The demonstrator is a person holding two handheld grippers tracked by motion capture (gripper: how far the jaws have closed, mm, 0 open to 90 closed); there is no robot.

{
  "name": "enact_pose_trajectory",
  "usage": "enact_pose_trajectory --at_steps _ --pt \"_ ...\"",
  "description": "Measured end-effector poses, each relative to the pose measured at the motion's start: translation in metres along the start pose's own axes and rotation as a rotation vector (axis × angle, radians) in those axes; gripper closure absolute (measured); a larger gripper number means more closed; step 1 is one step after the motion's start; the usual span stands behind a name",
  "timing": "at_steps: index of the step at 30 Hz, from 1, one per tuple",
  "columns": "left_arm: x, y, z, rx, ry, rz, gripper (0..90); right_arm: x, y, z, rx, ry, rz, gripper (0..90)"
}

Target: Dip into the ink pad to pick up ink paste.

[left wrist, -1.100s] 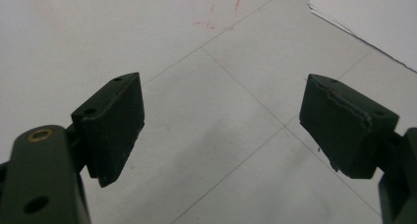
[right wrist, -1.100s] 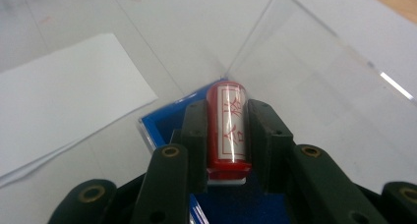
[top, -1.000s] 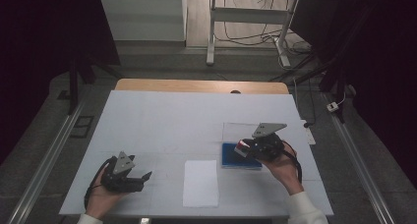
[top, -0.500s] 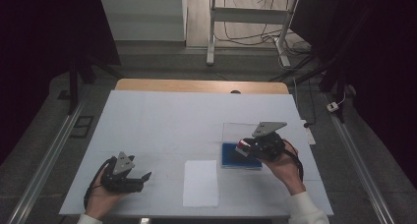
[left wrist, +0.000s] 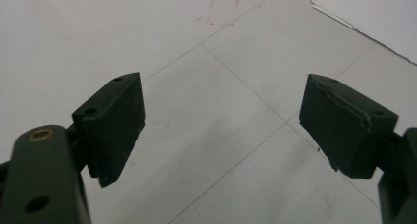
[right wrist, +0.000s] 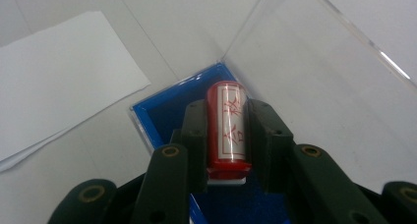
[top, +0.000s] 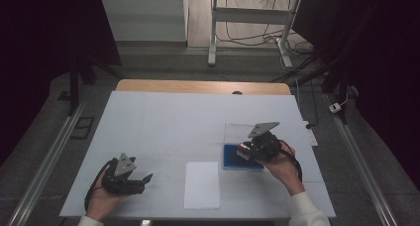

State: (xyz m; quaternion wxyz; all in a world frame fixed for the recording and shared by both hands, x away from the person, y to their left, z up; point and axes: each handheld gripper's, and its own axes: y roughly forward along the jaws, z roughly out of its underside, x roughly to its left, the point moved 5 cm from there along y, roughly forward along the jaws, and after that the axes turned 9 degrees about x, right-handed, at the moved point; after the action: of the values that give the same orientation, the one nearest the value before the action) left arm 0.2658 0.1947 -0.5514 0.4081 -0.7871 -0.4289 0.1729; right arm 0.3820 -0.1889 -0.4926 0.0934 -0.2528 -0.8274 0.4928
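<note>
Nothing much has shifted since earlier frames. Right gripper (right wrist: 226, 135) stays clamped on red stamp (right wrist: 227, 128), held over the blue ink pad box (top: 240, 156) beside paper sheet (top: 202, 185). Left gripper (left wrist: 221, 121) rests on table (top: 168, 122), jaws wide apart, holding nothing.

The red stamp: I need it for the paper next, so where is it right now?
The red stamp is clamped in the right gripper, over the blue ink pad at the table's right, just right of the paper.
</note>
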Motion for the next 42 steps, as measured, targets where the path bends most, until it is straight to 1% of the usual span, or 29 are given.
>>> enact_pose_trajectory --at_steps 4,6,9,19,27,31,37,42 --pt "0.000 0.000 0.000 0.002 0.000 -0.001 17.8 -0.002 0.003 0.001 0.009 0.002 0.004 69.8" --pt "0.000 0.000 0.000 0.003 0.001 -0.001 17.8 -0.003 0.007 0.003 0.022 0.003 0.006 69.8" --pt "0.000 0.000 0.000 0.003 0.001 -0.004 17.8 -0.003 0.009 0.003 0.032 0.004 0.004 69.8" --pt "0.000 0.000 0.000 0.006 0.002 -0.003 17.9 -0.002 0.013 0.003 0.044 -0.007 0.014 69.8" --pt "0.000 0.001 0.001 0.007 0.002 -0.004 17.9 -0.002 0.015 0.004 0.053 0.002 0.009 69.8" --pt "0.000 0.001 0.001 0.013 -0.001 -0.004 18.0 -0.001 0.015 0.004 0.059 -0.002 0.016 69.8" --pt "0.001 0.002 0.002 0.020 -0.006 -0.006 18.3 0.000 0.016 0.002 0.084 -0.037 0.047 70.0" --pt "0.000 0.003 0.002 0.034 0.002 -0.011 18.3 0.001 0.016 0.002 0.103 -0.025 0.047 70.0"
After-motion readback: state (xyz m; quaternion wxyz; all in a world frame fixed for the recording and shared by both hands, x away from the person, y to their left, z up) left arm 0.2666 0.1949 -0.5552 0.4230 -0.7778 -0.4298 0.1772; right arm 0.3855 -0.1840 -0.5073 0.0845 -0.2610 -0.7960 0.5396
